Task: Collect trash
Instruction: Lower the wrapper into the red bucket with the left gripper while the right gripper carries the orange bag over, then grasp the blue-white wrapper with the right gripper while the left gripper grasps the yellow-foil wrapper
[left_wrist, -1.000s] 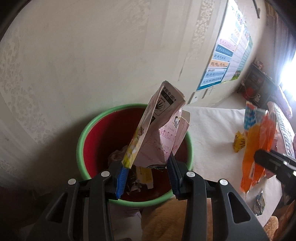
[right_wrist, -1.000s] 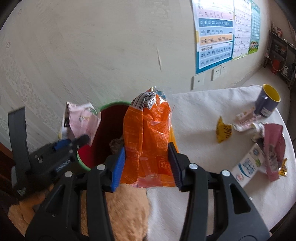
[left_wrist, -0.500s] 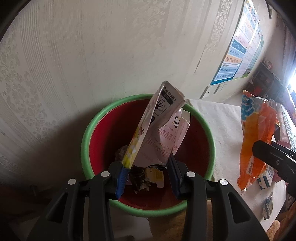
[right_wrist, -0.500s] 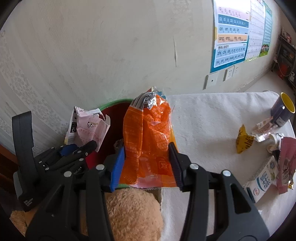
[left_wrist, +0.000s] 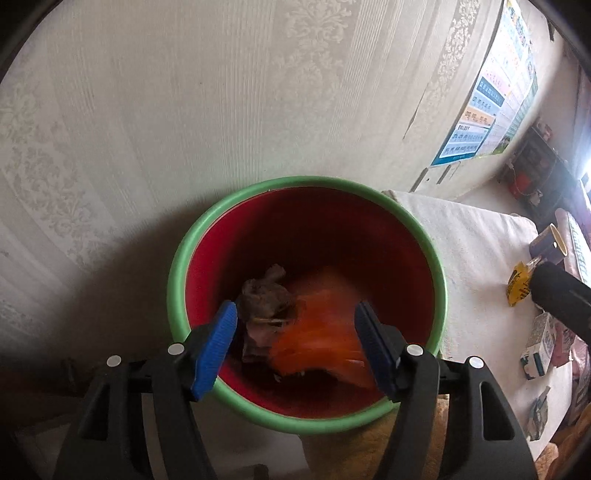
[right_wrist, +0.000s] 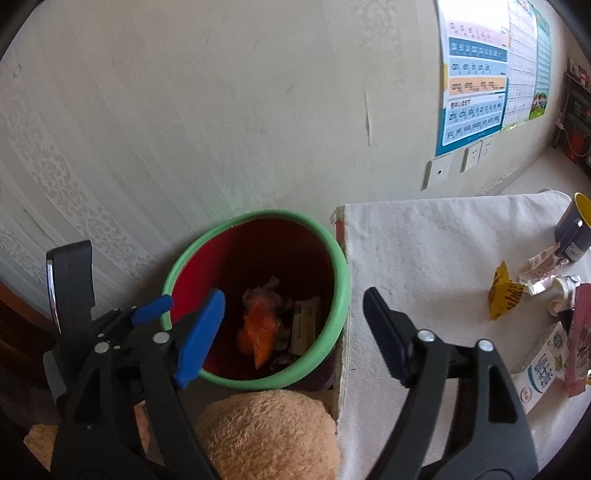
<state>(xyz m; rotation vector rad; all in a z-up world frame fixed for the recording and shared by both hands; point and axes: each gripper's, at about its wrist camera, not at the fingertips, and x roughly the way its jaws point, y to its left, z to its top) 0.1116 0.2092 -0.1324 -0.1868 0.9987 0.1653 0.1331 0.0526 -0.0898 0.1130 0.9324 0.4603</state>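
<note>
A round red bin (left_wrist: 406, 258) with a smooth green rim stands against pale damask-patterned wallpaper (left_wrist: 184, 110), hard by the edge of a table under a nubbly white cloth (right_wrist: 424, 251). Down inside lies the crinkly orange snack bag (right_wrist: 258, 328), blurred in the left view, among crumpled brownish scraps and a carton. The left gripper (left_wrist: 295, 343) and right gripper (right_wrist: 291, 328) have just been opening; both jaws stand wide with nothing between them. A yellow wrapper (right_wrist: 502, 293), navy mug (right_wrist: 572, 229) and milk carton (right_wrist: 543, 373) litter the cloth; tan plush (right_wrist: 269, 432) sits below.
</note>
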